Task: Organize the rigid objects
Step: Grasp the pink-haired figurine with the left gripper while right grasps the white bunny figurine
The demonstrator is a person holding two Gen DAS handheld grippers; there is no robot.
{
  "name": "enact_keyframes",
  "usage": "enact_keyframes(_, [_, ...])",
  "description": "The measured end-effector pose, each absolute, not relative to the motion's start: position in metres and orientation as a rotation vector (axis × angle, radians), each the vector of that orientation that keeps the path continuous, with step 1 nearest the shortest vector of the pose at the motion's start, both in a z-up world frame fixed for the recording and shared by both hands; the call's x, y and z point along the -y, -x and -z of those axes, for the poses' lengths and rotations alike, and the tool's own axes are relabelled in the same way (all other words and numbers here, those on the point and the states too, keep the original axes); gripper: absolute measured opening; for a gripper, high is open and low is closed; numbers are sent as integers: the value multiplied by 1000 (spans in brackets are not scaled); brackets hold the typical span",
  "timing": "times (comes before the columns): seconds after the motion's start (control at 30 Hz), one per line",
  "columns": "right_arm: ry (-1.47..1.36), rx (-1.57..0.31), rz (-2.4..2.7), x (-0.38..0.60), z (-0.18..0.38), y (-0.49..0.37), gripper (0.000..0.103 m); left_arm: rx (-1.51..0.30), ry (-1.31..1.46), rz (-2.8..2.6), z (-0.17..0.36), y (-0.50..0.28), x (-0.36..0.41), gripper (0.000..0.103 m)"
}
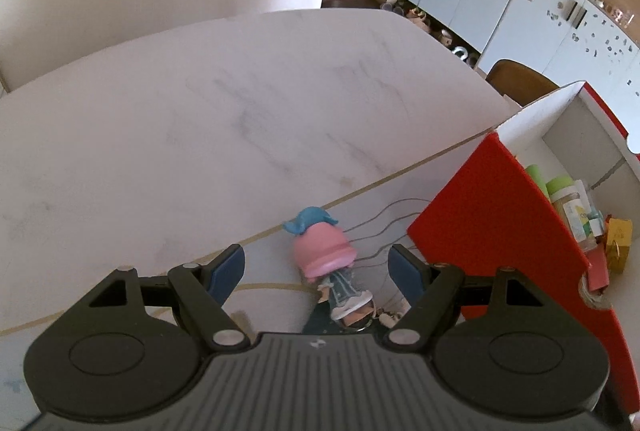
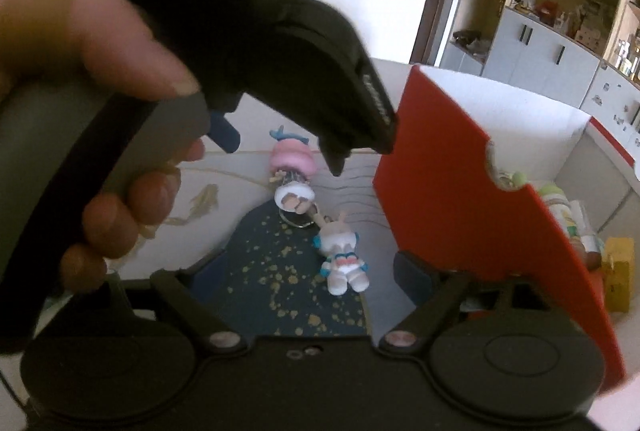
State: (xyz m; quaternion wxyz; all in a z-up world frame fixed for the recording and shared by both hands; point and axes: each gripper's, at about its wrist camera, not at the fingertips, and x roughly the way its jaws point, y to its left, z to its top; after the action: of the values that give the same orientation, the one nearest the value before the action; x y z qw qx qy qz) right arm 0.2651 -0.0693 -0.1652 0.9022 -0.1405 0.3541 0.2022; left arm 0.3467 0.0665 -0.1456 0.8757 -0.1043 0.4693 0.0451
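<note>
While both tongs hang over the table, this is how things lie:
Pink-hatted figurine (image 1: pixel 324 255): lying flat on the white table (image 1: pixel 200 119), between the left gripper (image 1: pixel 318 269) fingers, untouched.
White figurine (image 2: pixel 340 255): lying on a dark speckled patch (gold flecks), linked to the pink one by a ring.
Left gripper: jaws apart, empty.
Right gripper (image 2: pixel 304 271): jaws apart, empty, above the white figurine.
Red box (image 1: pixel 492 223): just beside both figurines, bottles inside.
Hand (image 2: pixel 92 79): gripping the left tool's handle.

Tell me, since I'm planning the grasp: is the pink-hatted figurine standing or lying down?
Lying down. The pink-hatted figurine rests lengthwise on the table, hat pointing away and feet toward the camera, beside the red box.
</note>
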Motion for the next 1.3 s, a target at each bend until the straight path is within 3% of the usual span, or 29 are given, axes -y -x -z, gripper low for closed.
enact_keyframes(0.47, [278, -757, -485, 71, 175, -282, 80, -1011, 266, -79, 161, -366, -73, 78])
enact_keyframes(0.57, [275, -759, -501, 72, 174, -280, 75, -1007, 253, -70, 162, -366, -73, 77])
enact_keyframes(0.67, [265, -764, -511, 74, 172, -282, 69, -999, 214, -67, 161, -363, -70, 62])
enact_keyframes(0.83, [244, -784, -529, 76, 169, -283, 52, -995, 188, -47, 160, -359, -71, 39])
enact_keyframes(1.03, [234, -800, -524, 83, 167, -292, 26, -984, 180, -25, 161, -353, -76, 37])
enact_keyframes(1.3, [221, -806, -526, 92, 159, -285, 25, -976, 228, -50, 161, -335, -90, 37])
